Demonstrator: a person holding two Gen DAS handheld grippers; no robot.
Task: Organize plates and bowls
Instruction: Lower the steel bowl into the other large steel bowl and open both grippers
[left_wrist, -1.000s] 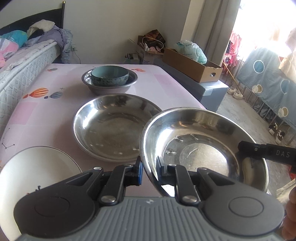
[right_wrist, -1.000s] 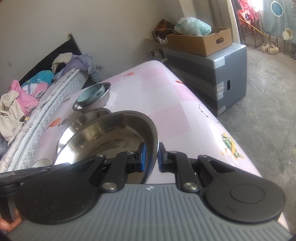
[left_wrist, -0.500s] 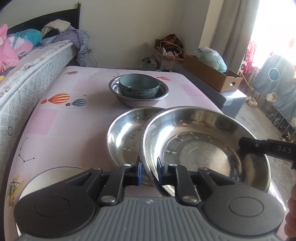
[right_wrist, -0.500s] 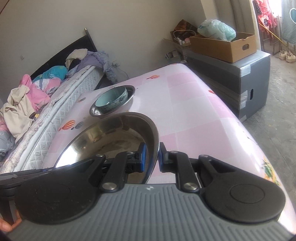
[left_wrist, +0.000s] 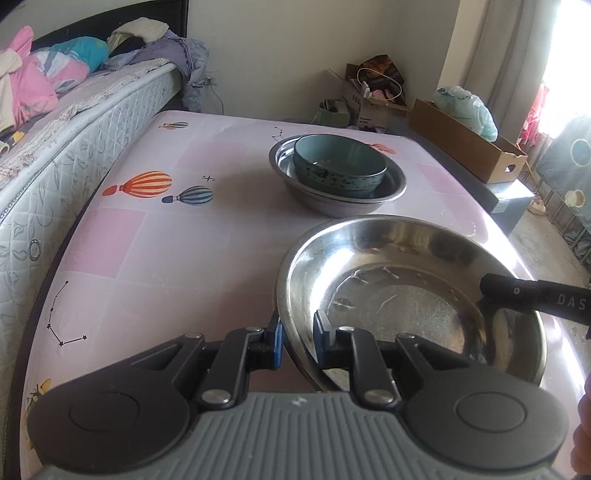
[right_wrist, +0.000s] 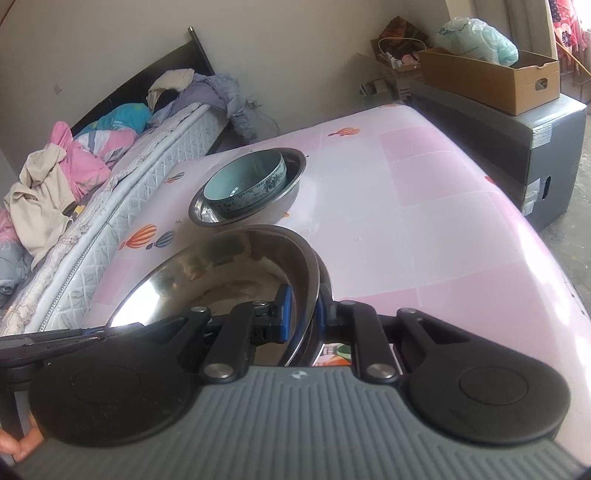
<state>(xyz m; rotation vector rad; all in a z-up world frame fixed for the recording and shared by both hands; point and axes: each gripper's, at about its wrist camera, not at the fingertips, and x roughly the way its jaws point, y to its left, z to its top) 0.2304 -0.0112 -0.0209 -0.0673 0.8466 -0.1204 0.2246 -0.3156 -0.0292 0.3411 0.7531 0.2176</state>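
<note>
Pink table (left_wrist: 192, 236) lay ahead; both claws, left (left_wrist: 298, 338) and right (right_wrist: 303, 313), clamped one steel bowl (left_wrist: 406, 295), likely bound for the stack (left_wrist: 338, 173) beyond.

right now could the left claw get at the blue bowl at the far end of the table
Probably not yet. The left claw is shut on the rim of the big steel bowl, which the right claw also grips. The blue bowl, nested in a steel bowl, has clear table before it.

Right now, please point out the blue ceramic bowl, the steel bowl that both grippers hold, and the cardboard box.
blue ceramic bowl (left_wrist: 340, 166), left wrist view, inner floor.
held steel bowl (left_wrist: 406, 306), left wrist view, inner bottom.
cardboard box (right_wrist: 491, 79), right wrist view, front side wall.
</note>
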